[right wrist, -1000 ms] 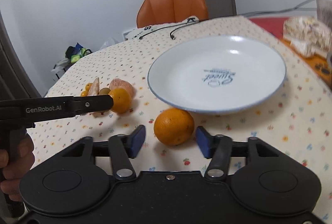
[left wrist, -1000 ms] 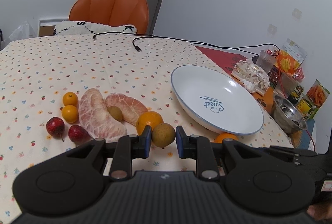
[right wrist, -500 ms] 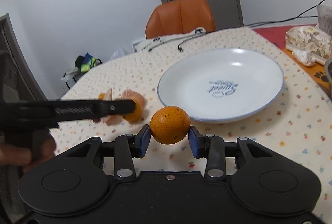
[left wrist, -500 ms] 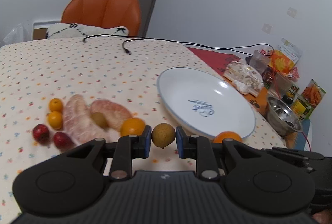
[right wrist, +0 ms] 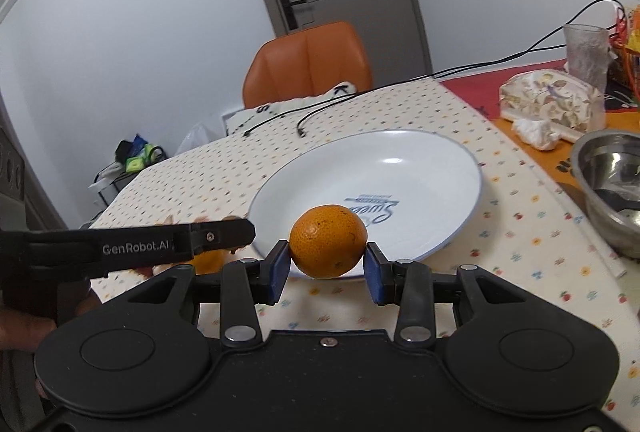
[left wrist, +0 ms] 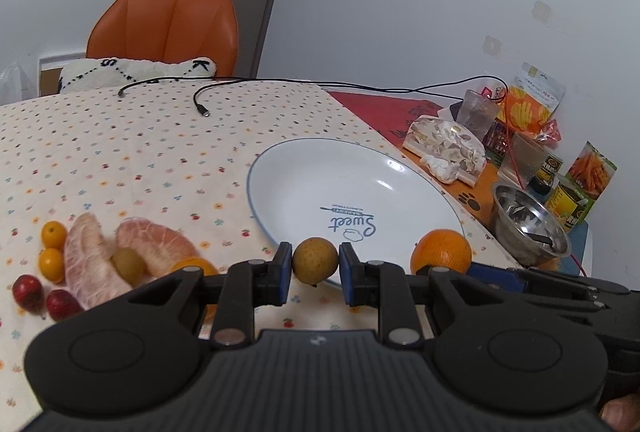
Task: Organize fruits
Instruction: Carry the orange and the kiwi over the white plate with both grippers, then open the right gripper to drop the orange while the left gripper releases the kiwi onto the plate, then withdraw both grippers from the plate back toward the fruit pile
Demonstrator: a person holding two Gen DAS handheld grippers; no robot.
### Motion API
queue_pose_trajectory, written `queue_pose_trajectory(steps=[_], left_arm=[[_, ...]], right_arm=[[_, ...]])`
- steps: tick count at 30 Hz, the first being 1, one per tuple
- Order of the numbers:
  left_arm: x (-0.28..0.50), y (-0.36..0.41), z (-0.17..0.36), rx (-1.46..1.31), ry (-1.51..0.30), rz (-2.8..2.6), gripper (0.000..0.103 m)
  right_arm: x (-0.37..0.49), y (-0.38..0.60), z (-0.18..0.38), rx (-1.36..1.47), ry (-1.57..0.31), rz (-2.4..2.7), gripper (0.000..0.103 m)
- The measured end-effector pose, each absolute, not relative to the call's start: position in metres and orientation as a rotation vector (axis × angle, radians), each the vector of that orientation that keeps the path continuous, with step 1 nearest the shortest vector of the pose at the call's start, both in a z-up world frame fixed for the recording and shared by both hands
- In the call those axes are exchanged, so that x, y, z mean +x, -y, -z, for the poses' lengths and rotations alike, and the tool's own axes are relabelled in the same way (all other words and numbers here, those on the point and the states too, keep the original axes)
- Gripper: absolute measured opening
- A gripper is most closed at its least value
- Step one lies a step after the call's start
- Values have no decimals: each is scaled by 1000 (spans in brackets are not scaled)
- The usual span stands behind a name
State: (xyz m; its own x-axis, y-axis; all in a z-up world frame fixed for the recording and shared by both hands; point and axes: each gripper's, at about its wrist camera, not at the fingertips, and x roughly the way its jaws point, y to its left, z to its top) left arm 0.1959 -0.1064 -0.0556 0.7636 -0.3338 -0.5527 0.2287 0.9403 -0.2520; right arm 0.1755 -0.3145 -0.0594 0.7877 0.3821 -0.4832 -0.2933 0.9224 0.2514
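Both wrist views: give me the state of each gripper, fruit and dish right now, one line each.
Left gripper: shut on the small brown fruit, held off the table.
Right gripper: shut on the orange, lifted in front of the plate.
Plate: upright on the tablecloth, nothing in it.
Pomelo pieces: peeled, lying on the cloth.
Two red fruits: on the cloth, untouched.
Metal bowl: upright, something dark inside.

steel bowl (right wrist: 612,187) cut off, orange (left wrist: 192,266) half hidden

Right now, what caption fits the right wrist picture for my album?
Right gripper holds an orange in front of the white plate.
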Motion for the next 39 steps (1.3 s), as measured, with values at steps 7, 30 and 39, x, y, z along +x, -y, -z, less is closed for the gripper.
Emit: queue_pose_trajectory(steps=[7,30,39], left_arm=[[205,123,59,-152,-643,326,23],[204,120,56,-118,-633,274,53],[188,89,49,-135,-628,207,58]], right_arm=[[182,324,62,190,-554,-346,39],[172,323,61,180,-538,-343,47],[172,306,64,177,-544,-378,52]])
